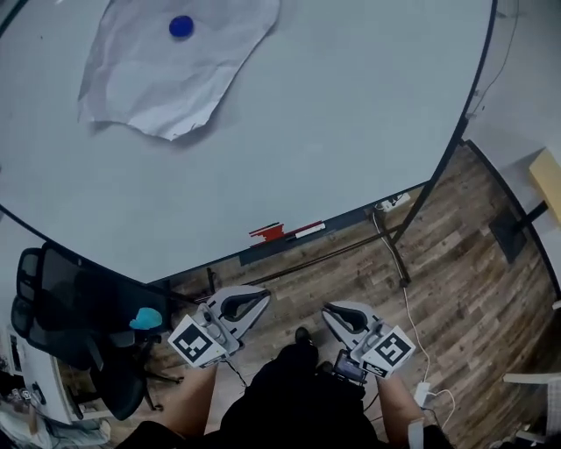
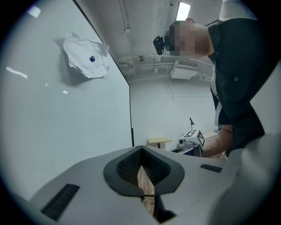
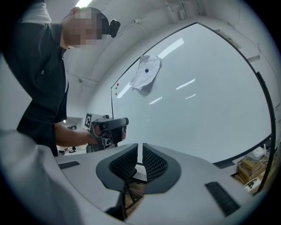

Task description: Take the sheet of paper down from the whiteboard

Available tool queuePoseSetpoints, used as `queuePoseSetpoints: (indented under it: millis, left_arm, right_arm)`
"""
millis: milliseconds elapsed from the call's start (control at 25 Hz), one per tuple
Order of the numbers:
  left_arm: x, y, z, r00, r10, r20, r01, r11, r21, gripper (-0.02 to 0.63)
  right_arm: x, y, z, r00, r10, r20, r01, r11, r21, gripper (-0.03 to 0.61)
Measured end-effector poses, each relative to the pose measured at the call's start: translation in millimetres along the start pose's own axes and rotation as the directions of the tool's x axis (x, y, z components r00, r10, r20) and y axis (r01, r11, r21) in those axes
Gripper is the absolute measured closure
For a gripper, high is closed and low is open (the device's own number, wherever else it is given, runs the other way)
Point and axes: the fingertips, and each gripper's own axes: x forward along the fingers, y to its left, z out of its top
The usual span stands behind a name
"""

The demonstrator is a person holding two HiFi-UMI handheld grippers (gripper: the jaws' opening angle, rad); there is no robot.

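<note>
Nothing is done yet, I judge: the sheet of paper [image 1: 171,66] hangs high on the whiteboard [image 1: 333,131] under a blue magnet [image 1: 181,26], while the left tongs [image 1: 238,309] and right tongs [image 1: 346,317], both closed together and empty, are held below the whiteboard's bottom edge.

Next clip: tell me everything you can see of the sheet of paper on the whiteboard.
The sheet of paper is white, crumpled and creased, with ragged edges, so its outline is irregular rather than rectangular. It hangs flat against the whiteboard, high up on it, pinned by a single round blue magnet near its upper middle. Its lower edge lifts slightly and casts a shadow. Only the board and the magnet touch it.
</note>
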Motion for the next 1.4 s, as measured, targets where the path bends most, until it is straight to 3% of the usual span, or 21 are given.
queuePoseSetpoints:
  millis: [80, 160, 240, 400, 520, 640, 760, 840, 920, 1040, 1120, 1240, 1320, 1400]
  left_arm:
    - [2.5, 20.2, 6.2, 1.000, 0.029, -0.007, -0.028, 0.996, 0.087, 0.603]
    - [7.1, 37.9, 6.2, 0.995, 0.043, -0.094, -0.017, 0.963, 0.267, 0.603]
    - [15.3, 54.4, 12.4, 0.990, 0.066, -0.126, -0.017, 0.934, 0.356, 0.603]
    - [36.4, 82.4, 39.1, 0.998, 0.050, -0.036, -0.035, 0.938, 0.346, 0.603]
    - [42.3, 101.1, 51.3, 0.999, 0.049, -0.009, -0.043, 0.940, 0.337, 0.603]
    - [35.5, 116.9, 63.5, 0.996, 0.091, 0.015, -0.091, 0.936, 0.339, 0.603]
    - [19.4, 132.5, 86.2, 0.979, 0.177, 0.102, -0.199, 0.937, 0.286, 0.603]
    - [4.8, 142.6, 104.0, 0.957, 0.254, 0.140, -0.285, 0.912, 0.295, 0.603]
    - [-12.5, 154.2, 125.4, 0.924, 0.343, 0.168, -0.381, 0.858, 0.345, 0.603]
    - [-38.5, 167.9, 163.4, 0.865, 0.458, 0.206, -0.501, 0.763, 0.409, 0.603]
    - [-55.4, 174.2, 191.6, 0.819, 0.527, 0.227, -0.569, 0.691, 0.446, 0.603]
    - [-80.4, 184.3, 233.2, 0.737, 0.619, 0.270, -0.661, 0.579, 0.478, 0.602]
    - [-93.8, 190.7, 256.2, 0.686, 0.662, 0.302, -0.715, 0.539, 0.446, 0.601]
    - [-103.8, 193.7, 277.5, 0.648, 0.681, 0.341, -0.756, 0.524, 0.392, 0.601]
  right_arm:
    - [15.2, -7.4, 12.9, 1.000, 0.009, -0.004, -0.009, 1.000, -0.021, 0.555]
    - [25.0, -14.3, 30.7, 1.000, 0.012, -0.011, -0.013, 0.998, -0.057, 0.555]
    - [28.8, -25.5, 49.2, 1.000, 0.004, -0.021, -0.007, 0.994, -0.107, 0.554]
    - [32.7, -52.9, 77.9, 0.998, -0.051, -0.020, 0.047, 0.984, -0.171, 0.547]
    - [44.1, -59.5, 90.9, 0.997, -0.070, -0.013, 0.066, 0.978, -0.199, 0.504]
    - [60.2, -59.4, 105.1, 0.999, -0.054, 0.008, 0.054, 0.973, -0.225, 0.483]
    - [74.6, -62.4, 132.0, 0.999, 0.002, 0.033, 0.008, 0.960, -0.279, 0.468]
    - [88.7, -62.0, 164.9, 0.995, 0.057, 0.080, -0.028, 0.943, -0.333, 0.468]
    - [108.0, -58.1, 208.1, 0.979, 0.135, 0.149, -0.066, 0.916, -0.395, 0.468]
    - [131.4, -43.3, 272.3, 0.949, 0.236, 0.209, -0.080, 0.821, -0.565, 0.468]
    - [143.0, -32.3, 309.1, 0.938, 0.265, 0.224, -0.038, 0.720, -0.693, 0.468]
    - [164.2, -22.3, 354.3, 0.938, 0.282, 0.201, 0.017, 0.542, -0.840, 0.468]
    - [179.1, -17.1, 378.3, 0.947, 0.275, 0.164, 0.027, 0.441, -0.897, 0.468]
    - [189.3, -12.1, 400.2, 0.954, 0.260, 0.148, 0.039, 0.381, -0.924, 0.468]
